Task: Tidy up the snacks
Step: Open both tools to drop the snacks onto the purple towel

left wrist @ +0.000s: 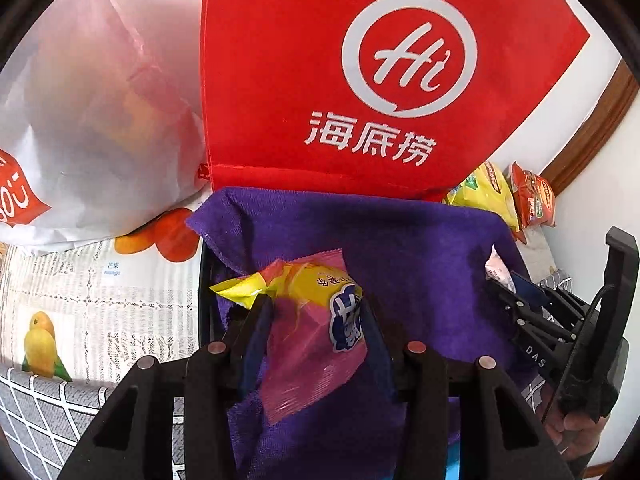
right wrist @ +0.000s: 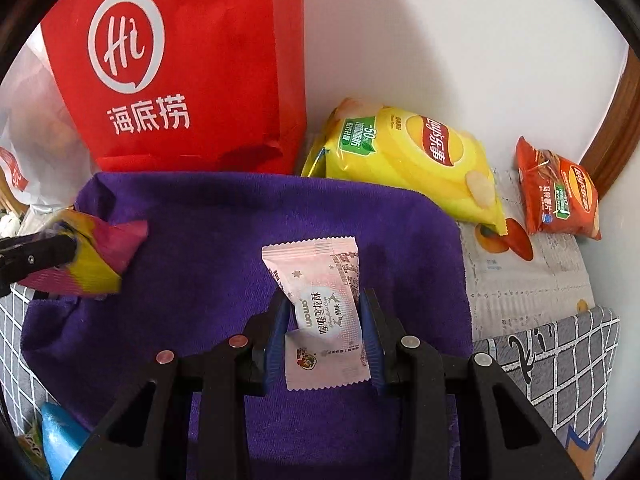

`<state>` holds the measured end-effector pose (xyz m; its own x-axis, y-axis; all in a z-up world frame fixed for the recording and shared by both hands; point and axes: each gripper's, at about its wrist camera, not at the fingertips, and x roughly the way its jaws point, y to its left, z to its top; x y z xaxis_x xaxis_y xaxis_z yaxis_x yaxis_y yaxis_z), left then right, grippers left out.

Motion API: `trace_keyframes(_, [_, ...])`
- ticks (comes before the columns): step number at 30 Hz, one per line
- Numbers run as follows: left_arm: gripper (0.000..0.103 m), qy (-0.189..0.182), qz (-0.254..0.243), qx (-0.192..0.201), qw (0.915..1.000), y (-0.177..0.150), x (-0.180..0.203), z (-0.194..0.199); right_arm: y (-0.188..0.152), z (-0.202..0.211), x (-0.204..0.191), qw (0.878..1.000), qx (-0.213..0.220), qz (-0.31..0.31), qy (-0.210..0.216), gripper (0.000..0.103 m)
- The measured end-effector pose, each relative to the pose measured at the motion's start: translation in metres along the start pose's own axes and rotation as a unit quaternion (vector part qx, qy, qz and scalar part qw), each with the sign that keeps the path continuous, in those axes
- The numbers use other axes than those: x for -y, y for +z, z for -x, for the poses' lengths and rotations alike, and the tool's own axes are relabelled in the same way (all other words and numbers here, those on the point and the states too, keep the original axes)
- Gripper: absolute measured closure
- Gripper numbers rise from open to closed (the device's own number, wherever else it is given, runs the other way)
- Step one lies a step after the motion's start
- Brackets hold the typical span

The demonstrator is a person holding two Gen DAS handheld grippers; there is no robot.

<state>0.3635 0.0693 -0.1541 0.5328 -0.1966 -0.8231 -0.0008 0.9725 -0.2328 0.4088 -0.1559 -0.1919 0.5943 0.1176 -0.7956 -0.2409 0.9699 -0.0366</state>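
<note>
Pink snack packet (right wrist: 326, 316) (white label, crinkled)

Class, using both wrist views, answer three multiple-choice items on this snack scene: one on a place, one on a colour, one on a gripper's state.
1. Where does the large yellow crisp bag lie?
A. right of the red Hi-logo bag
B. on the purple cloth's centre
C. inside the red bag

2. What colour is the cloth under both grippers?
A. green
B. purple
C. white

3. What is the right gripper doing?
A. hanging open and empty
B. clamped on the pale pink wrapped snack
C. gripping the cloth

Answers: 1 A, it leans beside that bag at the wall; 2 B, purple towelling fills both views; 3 B, blue pads press its sides.
</note>
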Motion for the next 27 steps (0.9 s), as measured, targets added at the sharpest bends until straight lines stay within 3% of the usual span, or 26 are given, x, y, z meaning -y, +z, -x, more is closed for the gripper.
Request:
trace_keyframes(2, [0.06, -0.005, -0.002, 0.003, 1.0, 0.0, 0.001, 0.003, 0.001, 0.001, -0.001, 1.0, 0.001, 0.004, -0.002, 0.065])
trace_keyframes(4, [0.06, -0.009, -0.003, 0.005, 0.9999, 0.001, 0.002, 0.004, 0.002, 0.002, -0.001, 1.0, 0.003, 0.001, -0.002, 0.056])
trace_keyframes(6, [0.054, -0.021, -0.004, 0.007, 0.9998, 0.001, 0.003, 0.01, 0.002, 0.006, -0.002, 1.0, 0.007, -0.003, 0.002, 0.043])
trace_keyframes(8, [0.034, -0.028, -0.009, 0.01, 0.9995, 0.001, 0.006, 0.014, 0.003, 0.013, -0.005, 1.0, 0.015, 0.006, 0.008, 0.038])
trace_keyframes(14, [0.028, -0.022, -0.043, 0.04, 0.998, -0.002, 0.024, 0.035, 0.006, 0.045, -0.019, 0.998, 0.056, 0.022, -0.016, 0.022])
trace_keyframes(21, [0.028, -0.029, -0.062, 0.068, 0.9953, -0.007, 0.039, 0.062, -0.004, 0.081, -0.02, 0.998, 0.053, -0.009, -0.017, 0.021])
trace_keyframes(27, [0.028, -0.033, -0.074, 0.112, 0.9903, -0.015, 0.055, 0.101, -0.027, 0.122, -0.014, 0.996, 0.055, -0.023, -0.063, 0.021])
